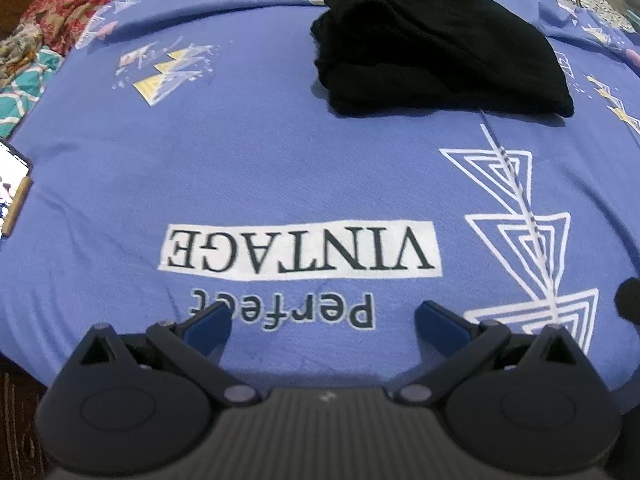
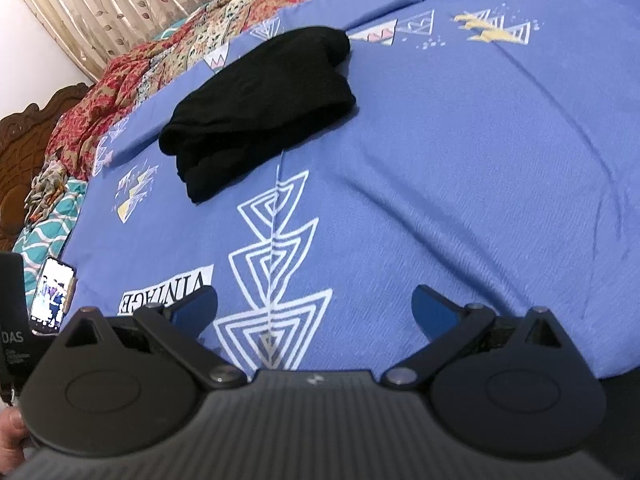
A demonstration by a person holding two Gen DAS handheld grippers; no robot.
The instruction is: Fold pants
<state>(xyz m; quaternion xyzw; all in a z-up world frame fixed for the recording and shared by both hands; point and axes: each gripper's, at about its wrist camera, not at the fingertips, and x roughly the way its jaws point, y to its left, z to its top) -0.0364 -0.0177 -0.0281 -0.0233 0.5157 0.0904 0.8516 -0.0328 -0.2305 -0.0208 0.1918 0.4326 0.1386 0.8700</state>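
Observation:
The black pants (image 1: 432, 48) lie folded into a compact stack on the blue printed bedsheet (image 1: 280, 152), far ahead and to the right in the left wrist view. In the right wrist view the pants (image 2: 264, 104) lie ahead and to the left. My left gripper (image 1: 322, 322) is open and empty, well short of the pants, over the "Perfect VINTAGE" print. My right gripper (image 2: 314, 306) is open and empty, held above the sheet (image 2: 460, 160) near the white triangle print.
A phone (image 2: 52, 294) with a lit screen lies at the left edge of the sheet, also in the left wrist view (image 1: 12, 184). Patterned red and teal bedding (image 2: 132, 64) is bunched along the far side, with a wooden headboard (image 2: 28, 132) and curtains behind.

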